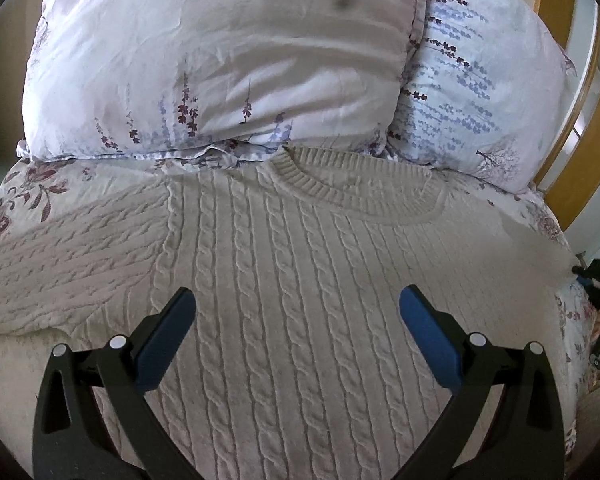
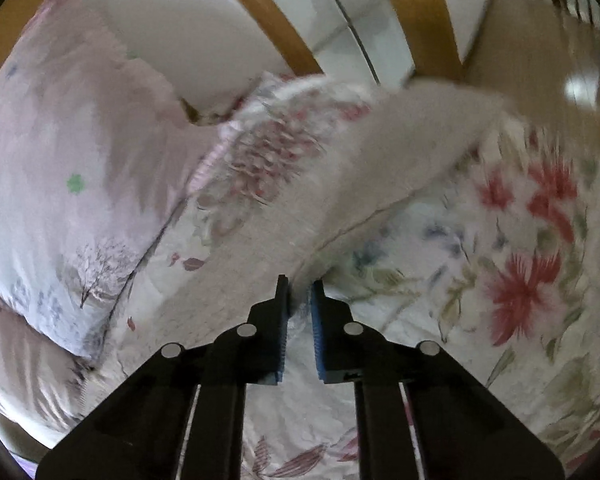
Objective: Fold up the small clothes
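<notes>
Floral bed [image 1: 40, 192] carries a cable-knit sweater [image 1: 300, 280] below the pillows [image 1: 220, 80]; left tool [image 1: 296, 312] released above it, right tool [image 2: 300, 292] pinching its sleeve [image 2: 400, 140].

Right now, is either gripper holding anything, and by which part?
The right gripper pinches the cream sweater at the edge of its sleeve. The left gripper is open above the sweater's front, holding nothing.

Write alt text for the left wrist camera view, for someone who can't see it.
A cream cable-knit sweater lies front up and flat on a floral bedsheet, neckline toward two floral pillows. The left gripper hovers over its chest with jaws wide open, holding nothing.
</notes>
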`<state>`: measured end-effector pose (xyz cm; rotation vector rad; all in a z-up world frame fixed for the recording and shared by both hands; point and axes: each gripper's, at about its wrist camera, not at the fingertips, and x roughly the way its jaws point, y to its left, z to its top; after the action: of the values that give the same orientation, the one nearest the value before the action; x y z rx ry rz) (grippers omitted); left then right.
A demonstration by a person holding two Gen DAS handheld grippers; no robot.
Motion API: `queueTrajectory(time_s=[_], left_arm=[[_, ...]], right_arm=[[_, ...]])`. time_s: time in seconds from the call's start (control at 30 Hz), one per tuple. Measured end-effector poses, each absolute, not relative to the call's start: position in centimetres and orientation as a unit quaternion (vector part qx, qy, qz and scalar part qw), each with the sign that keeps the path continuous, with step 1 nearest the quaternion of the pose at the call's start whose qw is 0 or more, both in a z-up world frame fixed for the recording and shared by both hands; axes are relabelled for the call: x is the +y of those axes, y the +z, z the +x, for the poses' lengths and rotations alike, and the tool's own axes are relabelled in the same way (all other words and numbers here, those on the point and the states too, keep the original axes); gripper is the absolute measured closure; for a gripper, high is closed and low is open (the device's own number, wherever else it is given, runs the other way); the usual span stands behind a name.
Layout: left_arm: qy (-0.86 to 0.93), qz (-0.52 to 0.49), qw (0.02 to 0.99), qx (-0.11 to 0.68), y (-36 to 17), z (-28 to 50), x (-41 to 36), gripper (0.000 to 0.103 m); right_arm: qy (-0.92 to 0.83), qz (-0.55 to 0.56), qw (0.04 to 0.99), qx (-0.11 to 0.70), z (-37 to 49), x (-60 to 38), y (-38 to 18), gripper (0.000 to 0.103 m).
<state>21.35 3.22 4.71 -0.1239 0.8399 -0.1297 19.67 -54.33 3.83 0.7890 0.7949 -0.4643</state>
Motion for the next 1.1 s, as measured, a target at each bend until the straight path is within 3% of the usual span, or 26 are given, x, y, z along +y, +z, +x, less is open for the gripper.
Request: queueTrajectory(time_s=[0.3, 0.47, 0.67, 0.7, 0.77, 0.8, 0.83, 1.03, 1.1], left_arm=[[-0.073, -0.084, 0.912, 0.394, 4.8, 21.4, 3.8, 0.002], [-0.092, -0.095, 0.907, 0.400, 4.5, 21.5, 3.6, 0.002], [-0.141, -0.153, 0.893, 0.400, 4.1, 21.2, 3.9, 0.002], [-0.145, -0.163, 0.890, 0.400, 4.1, 21.2, 4.1, 0.002], [-0.148, -0.173, 0.888, 0.400, 4.1, 21.3, 4.3, 0.002], [-0.150, -0.177, 0.886, 0.400, 4.1, 21.4, 4.4, 0.002], [-0.152, -0.180, 0.885, 0.401, 4.2, 21.4, 4.6, 0.002], [-0.169, -0.227, 0.869, 0.406, 3.8, 21.8, 5.7, 0.002], [-0.172, -0.240, 0.864, 0.407, 3.8, 21.8, 6.1, 0.002]], right_arm=[[-0.054, 0.252, 0.912, 0.319, 20.9, -43.6, 11.5, 0.093], [0.078, 0.201, 0.904, 0.369, 22.0, -33.7, 8.8, 0.093], [0.112, 0.175, 0.863, 0.460, 23.0, -28.1, 2.8, 0.092], [0.113, 0.183, 0.862, 0.459, 22.9, -28.2, 2.7, 0.090], [0.111, 0.204, 0.858, 0.458, 22.8, -29.0, 3.0, 0.065], [0.106, 0.222, 0.857, 0.454, 22.7, -29.8, 3.2, 0.044], [0.098, 0.240, 0.857, 0.445, 22.5, -30.4, 3.1, 0.039], [0.028, 0.369, 0.829, 0.418, 21.9, -37.2, 2.7, 0.040], [0.002, 0.406, 0.817, 0.410, 21.4, -39.3, 2.3, 0.046]])
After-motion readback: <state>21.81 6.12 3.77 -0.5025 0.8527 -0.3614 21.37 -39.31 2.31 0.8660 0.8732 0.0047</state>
